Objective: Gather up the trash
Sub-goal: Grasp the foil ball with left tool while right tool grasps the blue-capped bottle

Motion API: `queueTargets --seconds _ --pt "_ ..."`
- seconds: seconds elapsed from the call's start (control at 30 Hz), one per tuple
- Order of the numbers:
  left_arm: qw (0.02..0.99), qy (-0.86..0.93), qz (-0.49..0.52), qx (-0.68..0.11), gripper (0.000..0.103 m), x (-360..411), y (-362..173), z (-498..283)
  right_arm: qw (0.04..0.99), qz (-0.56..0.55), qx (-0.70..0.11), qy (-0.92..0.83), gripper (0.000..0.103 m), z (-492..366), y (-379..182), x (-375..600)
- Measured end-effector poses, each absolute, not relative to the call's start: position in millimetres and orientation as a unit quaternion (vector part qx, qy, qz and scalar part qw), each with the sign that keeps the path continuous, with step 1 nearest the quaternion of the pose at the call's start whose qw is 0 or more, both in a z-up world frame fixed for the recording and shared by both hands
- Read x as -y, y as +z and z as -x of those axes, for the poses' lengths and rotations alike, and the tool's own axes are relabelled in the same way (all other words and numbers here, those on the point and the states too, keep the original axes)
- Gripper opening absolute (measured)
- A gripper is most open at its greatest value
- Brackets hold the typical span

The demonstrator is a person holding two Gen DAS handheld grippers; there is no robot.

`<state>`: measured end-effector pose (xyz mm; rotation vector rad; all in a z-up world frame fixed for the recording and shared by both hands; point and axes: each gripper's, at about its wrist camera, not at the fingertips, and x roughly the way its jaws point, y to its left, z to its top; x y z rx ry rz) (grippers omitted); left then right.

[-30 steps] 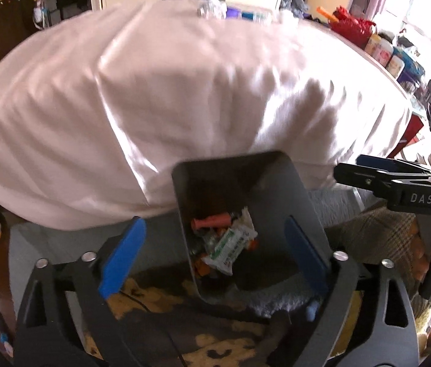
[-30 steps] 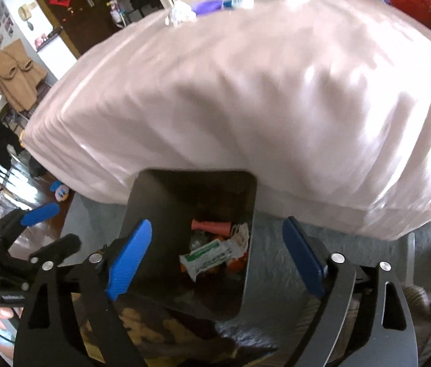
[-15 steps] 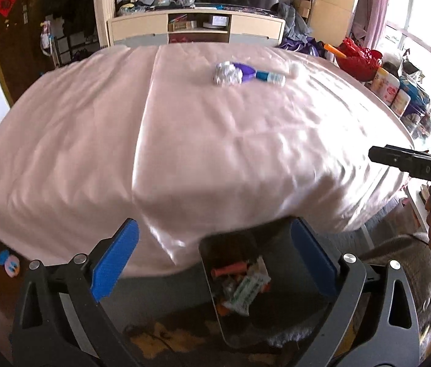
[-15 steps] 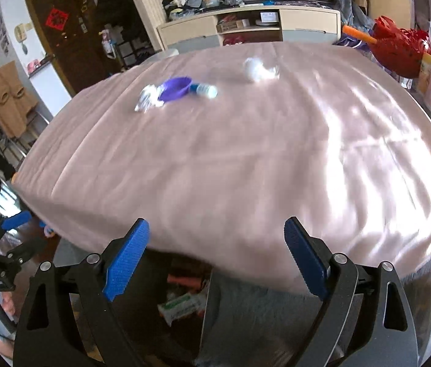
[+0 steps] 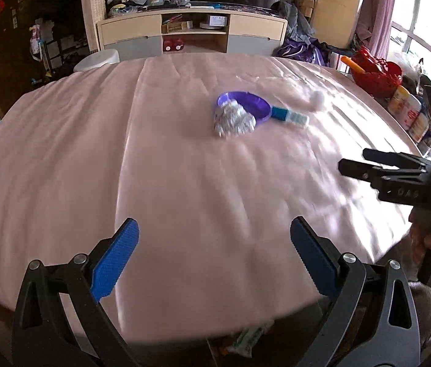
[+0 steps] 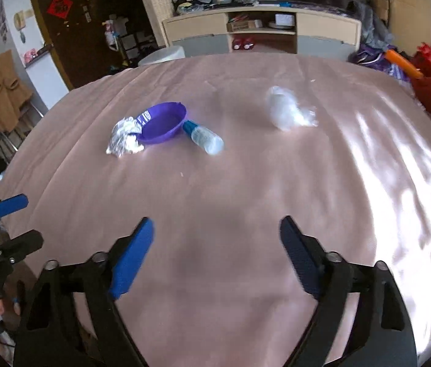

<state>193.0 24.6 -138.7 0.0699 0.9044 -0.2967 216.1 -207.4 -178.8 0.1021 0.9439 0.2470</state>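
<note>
From the left wrist camera, the left gripper [image 5: 214, 255] hovers over the near edge of the pink tablecloth [image 5: 154, 159] with its blue-padded fingers spread wide and nothing between them. At about 12 o'clock from it, well apart, lies a crumpled foil ball [image 5: 233, 121] touching the near rim of a purple bowl [image 5: 250, 104]. A small blue-capped bottle [image 5: 290, 118] lies on its side just beside the bowl, at the bowl's 3 o'clock. Farther off at 1 o'clock sits a white wad [image 5: 318, 99], blurred, perhaps tissue or plastic. The right gripper [image 5: 365, 165] enters at 3 o'clock. Below the table edge, at 6 o'clock, a green-and-white wrapper [image 5: 250, 338] peeks out.

From the right wrist camera, the right gripper [image 6: 217, 253] also has its fingers spread apart and empty above the tablecloth [image 6: 246, 198]. The foil ball [image 6: 124, 136] lies at 11 o'clock, touching the purple bowl [image 6: 163, 122]; the bottle [image 6: 204, 137] lies against the bowl's right side. A crumpled clear plastic wad [image 6: 289, 111] sits at 1 o'clock, well apart from the bowl. The left gripper [image 6: 16, 221] shows at 9 o'clock, its fingers apart.
</note>
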Motion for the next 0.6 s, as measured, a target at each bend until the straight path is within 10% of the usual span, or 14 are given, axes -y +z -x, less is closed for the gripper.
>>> queueTargets --seconds 0.47,0.6 --pt "0.872 -0.159 -0.034 -0.463 0.092 -2 -162 -267 0.885 -0.013 -0.45 0.114 0.055 -290 -184 185" --pt "0.871 -0.165 -0.038 -0.461 0.09 7 -161 -280 0.885 -0.003 -0.448 0.124 0.032 -297 -183 175"
